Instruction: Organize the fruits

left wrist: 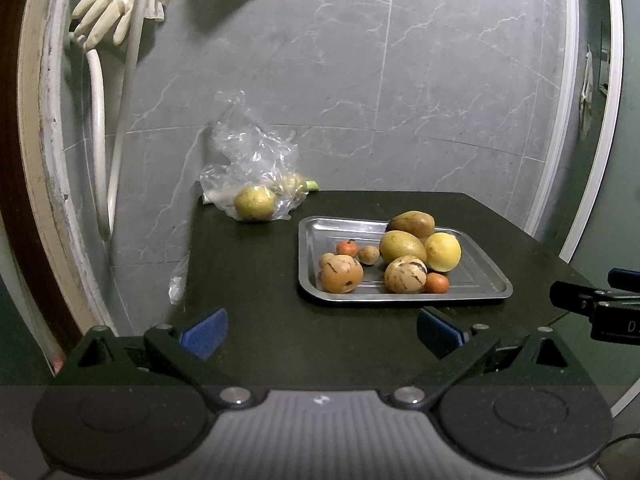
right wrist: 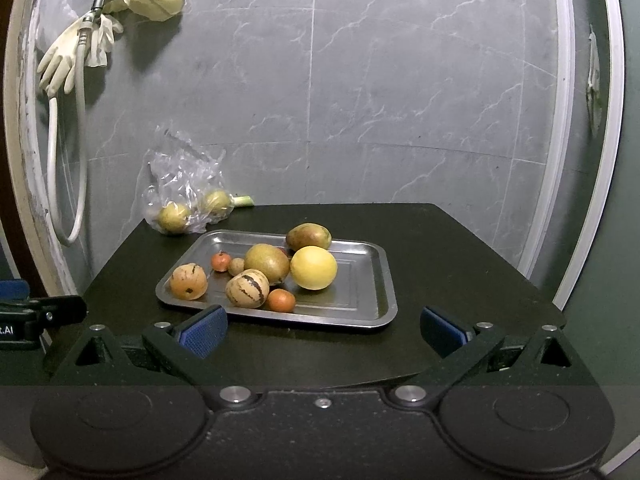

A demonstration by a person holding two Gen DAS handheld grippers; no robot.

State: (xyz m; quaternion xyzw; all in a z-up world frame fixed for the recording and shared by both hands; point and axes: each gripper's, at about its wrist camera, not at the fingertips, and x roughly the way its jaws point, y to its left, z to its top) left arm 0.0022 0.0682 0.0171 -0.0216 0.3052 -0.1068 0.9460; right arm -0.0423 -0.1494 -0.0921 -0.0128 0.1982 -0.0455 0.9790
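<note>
A steel tray [left wrist: 480, 280] [right wrist: 360, 280] rests on a black table and holds several fruits: a yellow citrus [left wrist: 443, 251] [right wrist: 313, 267], two mangoes [left wrist: 411, 222] [right wrist: 309, 237], striped melons [left wrist: 405, 274] [right wrist: 247, 288] and small orange fruits [left wrist: 436, 283] [right wrist: 281, 300]. A clear plastic bag [left wrist: 256, 164] [right wrist: 184, 176] at the back left holds yellow fruits [left wrist: 255, 203] [right wrist: 173, 217]. My left gripper [left wrist: 320, 332] stands open before the tray, with nothing in it. My right gripper [right wrist: 324, 330] is open and empty too, near the tray's front edge.
The black table [left wrist: 248, 272] [right wrist: 460, 264] stands against a grey marble wall. A hose [left wrist: 120, 132] [right wrist: 66, 168] and rubber gloves [left wrist: 104, 12] [right wrist: 64, 60] hang at the upper left. Each gripper's side shows at the edge of the other's view.
</note>
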